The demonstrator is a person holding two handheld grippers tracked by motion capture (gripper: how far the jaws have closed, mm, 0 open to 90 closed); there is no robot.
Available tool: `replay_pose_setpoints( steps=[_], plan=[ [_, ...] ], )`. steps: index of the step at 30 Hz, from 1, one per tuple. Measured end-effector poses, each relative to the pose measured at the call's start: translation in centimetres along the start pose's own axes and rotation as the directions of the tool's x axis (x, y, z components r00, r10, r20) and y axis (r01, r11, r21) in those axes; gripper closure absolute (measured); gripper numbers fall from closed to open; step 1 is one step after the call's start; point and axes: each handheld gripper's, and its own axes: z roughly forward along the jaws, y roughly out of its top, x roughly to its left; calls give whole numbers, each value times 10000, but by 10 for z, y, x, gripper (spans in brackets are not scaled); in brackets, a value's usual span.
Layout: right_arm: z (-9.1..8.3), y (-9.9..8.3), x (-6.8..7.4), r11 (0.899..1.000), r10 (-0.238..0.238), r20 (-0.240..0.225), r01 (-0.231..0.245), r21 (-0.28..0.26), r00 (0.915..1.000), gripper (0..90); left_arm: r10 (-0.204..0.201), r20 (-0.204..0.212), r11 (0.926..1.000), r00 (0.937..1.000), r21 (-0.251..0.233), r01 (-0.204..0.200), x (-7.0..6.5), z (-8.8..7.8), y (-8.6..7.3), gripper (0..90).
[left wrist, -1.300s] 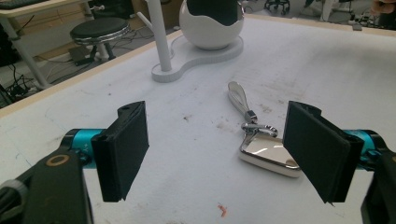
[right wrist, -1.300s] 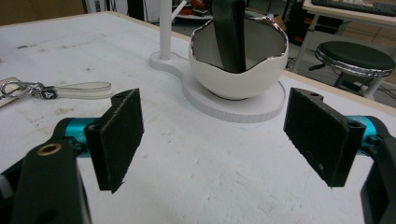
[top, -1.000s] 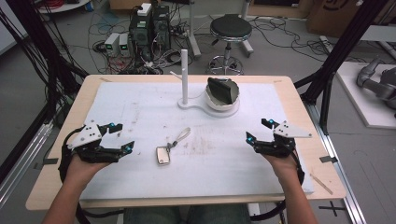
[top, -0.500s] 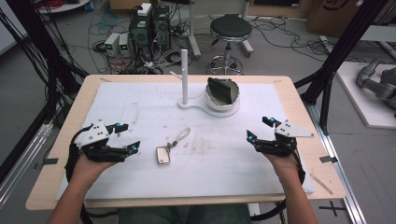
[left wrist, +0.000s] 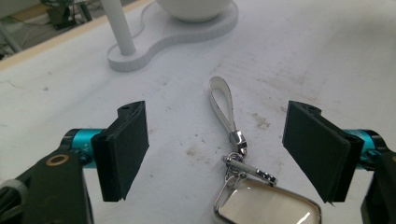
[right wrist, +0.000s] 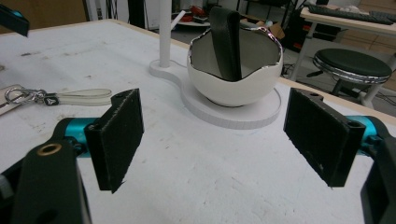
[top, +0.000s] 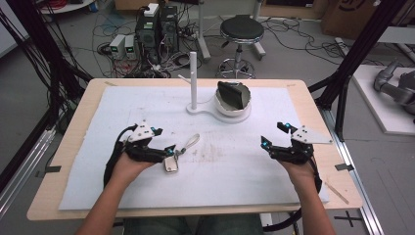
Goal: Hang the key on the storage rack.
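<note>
Key fob (left wrist: pixel 266 205) lies between the open left hand-held gripper (left wrist: pixel 217 154) jaws — untouched.

A wooden counter (top: pixel 73 147) is seen, most of its top covered by a white mat (top: pixel 230 161) marked with scuffs and small brown stains near its middle. Toward the far edge of the mat a flat white stand (top: pixel 205 108) is laid, from which a thin white post (top: pixel 193 78) rises upright. Just beside the post, on the same stand, a white cracked-rim bowl (top: pixel 234 103) is set, with a dark strap-like piece standing inside it. Well nearer than the stand, a key fob (top: pixel 171 163) with a pale loop strap (top: pixel 190 143) is laid flat on the mat.
</note>
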Motion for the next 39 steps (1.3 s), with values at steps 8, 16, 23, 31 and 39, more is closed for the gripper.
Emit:
replay_pose_setpoints(
  steps=[8, 16, 23, 31, 39],
  plan=[
    [-1, -1, 0, 10000, -38, -2, 38, 26, 10000, 203, -48, 11, 9932, 10000, 1162, 47, -7, 44, -1, 249],
    [3, -2, 0, 9995, -199, 22, 199, 225, 9998, 203, -318, -88, 9710, 9995, 2368, 330, -9, 64, -8, 373],
    [3, -1, 2, 9994, -273, 39, 272, 222, 9996, 203, 265, 416, 9776, 9988, 2075, -346, -21, 60, -9, 808],
    [0, -1, 2, 9994, -283, 100, 281, 217, 9995, 203, 279, 245, 9818, 9993, 1874, -320, -19, 57, -9, 814],
    [1, 1, 5, 9989, -448, 28, 448, 136, 9990, 203, -639, 189, 9974, 9978, 345, 632, -5, 34, 8, 814]
  ],
)
